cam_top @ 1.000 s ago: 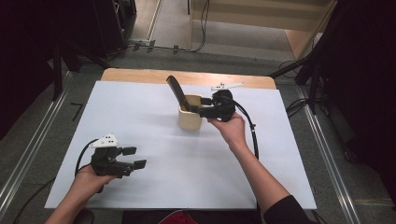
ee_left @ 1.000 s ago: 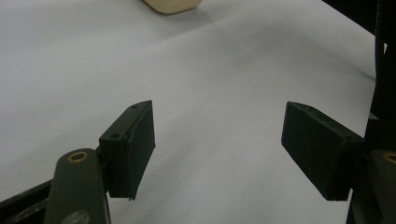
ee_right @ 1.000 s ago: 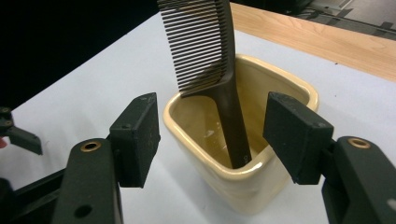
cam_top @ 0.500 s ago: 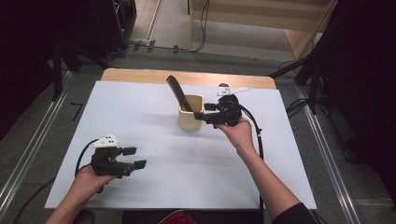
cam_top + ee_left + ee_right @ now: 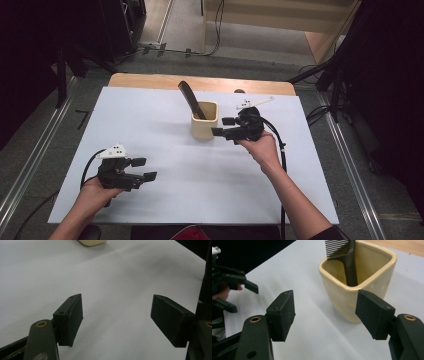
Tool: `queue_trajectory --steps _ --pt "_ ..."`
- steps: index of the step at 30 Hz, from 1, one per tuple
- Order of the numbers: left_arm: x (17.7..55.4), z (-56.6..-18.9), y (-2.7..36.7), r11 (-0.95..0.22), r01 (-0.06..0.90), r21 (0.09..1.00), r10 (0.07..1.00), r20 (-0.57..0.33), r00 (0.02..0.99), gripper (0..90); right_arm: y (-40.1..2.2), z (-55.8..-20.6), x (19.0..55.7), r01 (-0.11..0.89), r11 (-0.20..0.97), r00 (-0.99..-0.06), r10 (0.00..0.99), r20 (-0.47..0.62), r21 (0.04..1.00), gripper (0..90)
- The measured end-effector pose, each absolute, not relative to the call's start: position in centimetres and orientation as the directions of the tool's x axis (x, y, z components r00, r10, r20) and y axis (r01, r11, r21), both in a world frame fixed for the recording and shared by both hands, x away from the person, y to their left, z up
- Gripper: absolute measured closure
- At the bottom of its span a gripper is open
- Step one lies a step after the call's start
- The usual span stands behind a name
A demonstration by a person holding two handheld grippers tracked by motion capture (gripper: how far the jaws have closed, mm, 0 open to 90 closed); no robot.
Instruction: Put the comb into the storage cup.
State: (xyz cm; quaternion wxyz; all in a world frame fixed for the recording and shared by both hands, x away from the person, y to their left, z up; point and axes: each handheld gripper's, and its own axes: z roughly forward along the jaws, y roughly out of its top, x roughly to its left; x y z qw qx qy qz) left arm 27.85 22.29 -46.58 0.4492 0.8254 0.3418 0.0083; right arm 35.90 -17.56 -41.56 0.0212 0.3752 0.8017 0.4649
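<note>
One cup [image 5: 204, 120]; one comb [image 5: 190, 99]; two grippers

A wooden table [image 5: 150, 80] carries a white sheet [image 5: 165, 200] covering most of it. A cream cup [image 5: 204, 127] stands on the sheet, upper centre of frame.

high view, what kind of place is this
Probably a lab or workshop set up for recording, not a home. A table covered with white paper stands between metal floor rails, with loose cables on the floor behind and dark equipment at the sides.
</note>
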Motion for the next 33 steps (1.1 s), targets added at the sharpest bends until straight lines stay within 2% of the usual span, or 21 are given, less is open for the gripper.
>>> queue_trajectory --steps 27,33 --pt "27.8 -46.7 22.2 -0.367 0.558 0.744 0.57 -0.294 0.767 27.3 -18.9 -43.2 32.6 0.602 0.313 -0.722 0.607 0.333 0.734 27.5" --pt "27.8 -46.7 22.2 -0.367 0.56 0.743 0.57 -0.296 0.766 27.3 -19.0 -43.7 31.9 0.605 0.322 -0.719 0.614 0.326 0.728 23.3"
